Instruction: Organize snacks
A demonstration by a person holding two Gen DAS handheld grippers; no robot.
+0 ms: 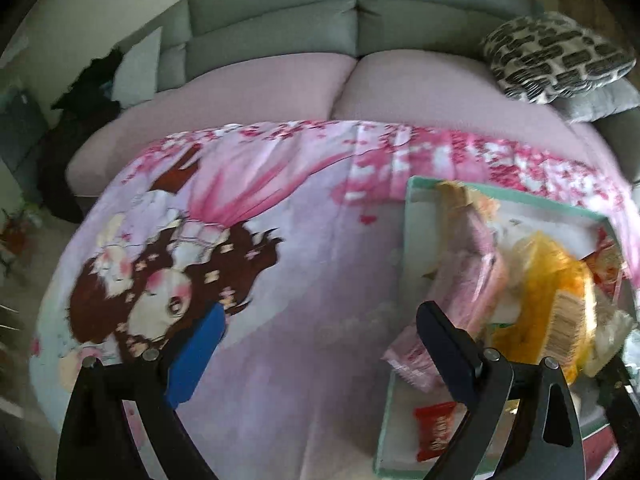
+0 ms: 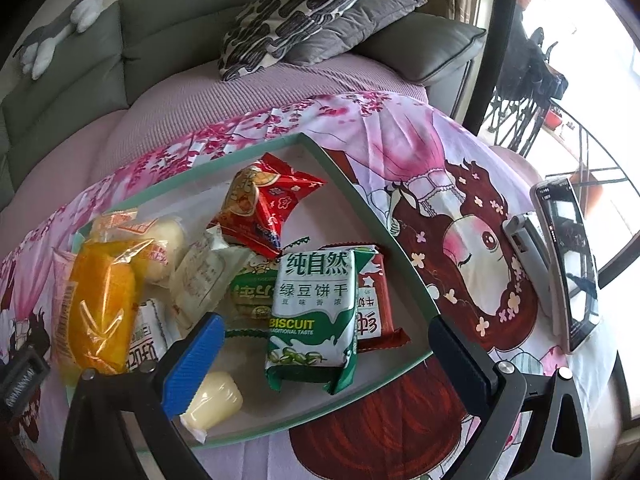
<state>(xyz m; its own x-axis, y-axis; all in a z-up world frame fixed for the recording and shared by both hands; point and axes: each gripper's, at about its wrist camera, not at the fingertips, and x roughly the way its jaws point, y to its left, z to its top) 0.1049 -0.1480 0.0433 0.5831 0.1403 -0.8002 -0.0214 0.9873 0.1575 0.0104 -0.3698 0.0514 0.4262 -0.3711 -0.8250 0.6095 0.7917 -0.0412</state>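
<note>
A green-rimmed tray (image 2: pixel 372 216) on the printed cloth holds several snacks: a green biscuit pack (image 2: pixel 314 316), a red puffed bag (image 2: pixel 260 208), an orange wrapped cake (image 2: pixel 100 304), a red-brown bar (image 2: pixel 376 300) and a pale jelly cup (image 2: pixel 214 400). My right gripper (image 2: pixel 324 360) is open and empty, just above the tray's near side, straddling the biscuit pack. My left gripper (image 1: pixel 320 348) is open and empty over the cloth, left of the tray (image 1: pixel 408 216). There the orange cake (image 1: pixel 552 292), pink packs (image 1: pixel 460 280) and a small red pack (image 1: pixel 436 432) show.
A phone on a stand (image 2: pixel 568 264) sits on the cloth right of the tray. Behind the table is a grey sofa (image 1: pixel 280 24) with a pink cover, patterned cushions (image 2: pixel 296 12) and a plush toy (image 2: pixel 64 28). A window and balcony railing are at far right.
</note>
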